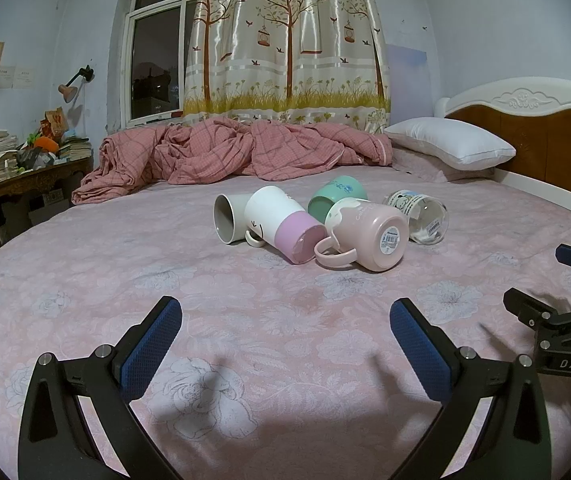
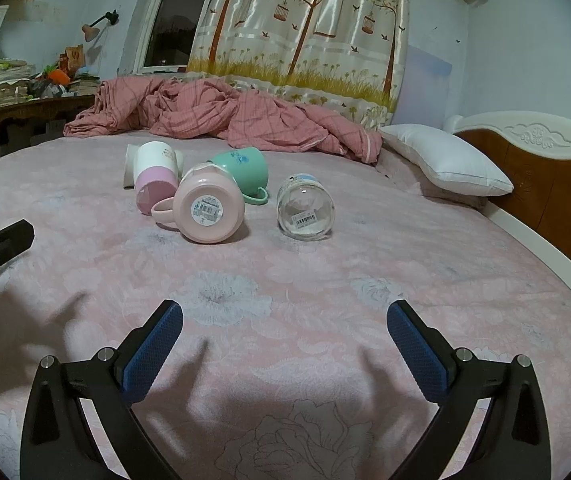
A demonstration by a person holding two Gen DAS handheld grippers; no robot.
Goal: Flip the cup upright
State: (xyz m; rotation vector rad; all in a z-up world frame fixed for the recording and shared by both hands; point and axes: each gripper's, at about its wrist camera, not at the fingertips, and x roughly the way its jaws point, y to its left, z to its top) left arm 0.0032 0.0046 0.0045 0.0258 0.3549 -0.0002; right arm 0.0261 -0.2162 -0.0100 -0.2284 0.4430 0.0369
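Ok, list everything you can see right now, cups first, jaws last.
pink mug: 1, pink, on its side, base toward cameras
white-and-pink cup: 1, on its side, left of pink mug
grey-white mug: 1, on its side, far left
green mug: 1, on its side, behind pink mug
glass cup: 1, clear, on its side, rightmost
bedsheet: 1, pink floral
blanket: 1, pink checked, rumpled behind
pillow: 1, white, by headboard
left gripper: jaws open, empty
right gripper: jaws open, empty
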